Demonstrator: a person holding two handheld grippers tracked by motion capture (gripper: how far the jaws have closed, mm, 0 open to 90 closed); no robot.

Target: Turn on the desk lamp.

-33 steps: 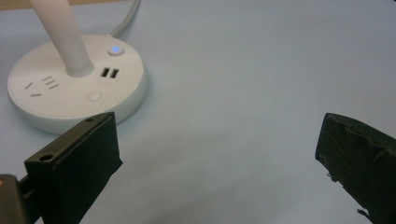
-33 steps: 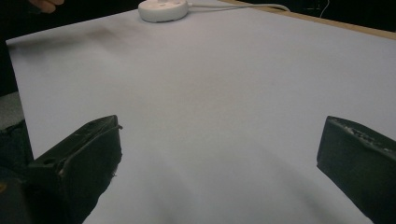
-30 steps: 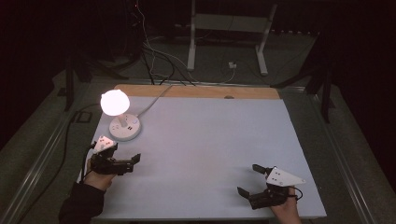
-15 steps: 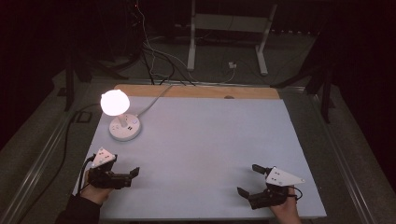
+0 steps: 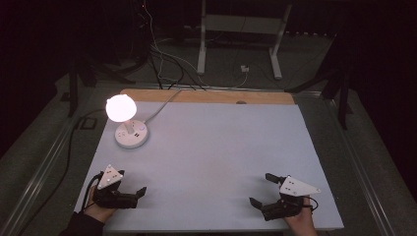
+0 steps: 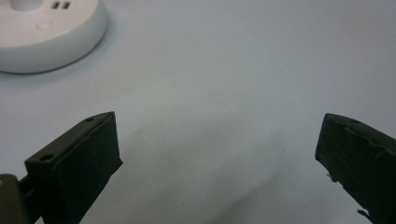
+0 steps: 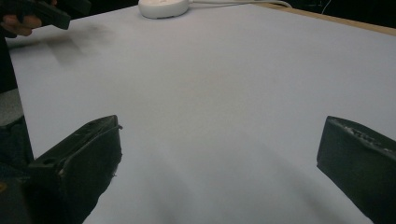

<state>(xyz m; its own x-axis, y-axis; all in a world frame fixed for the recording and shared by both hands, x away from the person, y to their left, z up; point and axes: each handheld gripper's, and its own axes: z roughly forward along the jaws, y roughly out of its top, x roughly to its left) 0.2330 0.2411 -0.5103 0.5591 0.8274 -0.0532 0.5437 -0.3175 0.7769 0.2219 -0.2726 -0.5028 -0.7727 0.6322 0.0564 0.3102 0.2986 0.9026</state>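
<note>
Two grippers sit low in the high view, both with jaws spread wide and nothing between them. The left gripper (image 5: 129, 192) lies at the lower left of the frame, near the front corner of the white table (image 5: 221, 147), held by a hand (image 5: 98, 211) that comes in from the bottom edge. The right gripper (image 5: 260, 191) lies at the lower right, close to the front edge, with the other hand (image 5: 299, 221) behind it.

The lamp (image 5: 127, 123) stands in the left part of the frame, above the left gripper and well apart from it. Its round globe is lit and glows white over a round white base (image 5: 132, 137), and a thin cord (image 5: 164, 101) runs from the base toward the upper middle of the frame, over the wooden strip (image 5: 206, 97) along the far edge of the table.

In the left gripper view the two black jaws rise at the lower left and lower right with bare table between them, and the base fills the upper left corner. In the right gripper view the jaws stand equally far apart; the base shows at the top, left of centre, and the other gripper with its fingers at the upper left corner.
</note>
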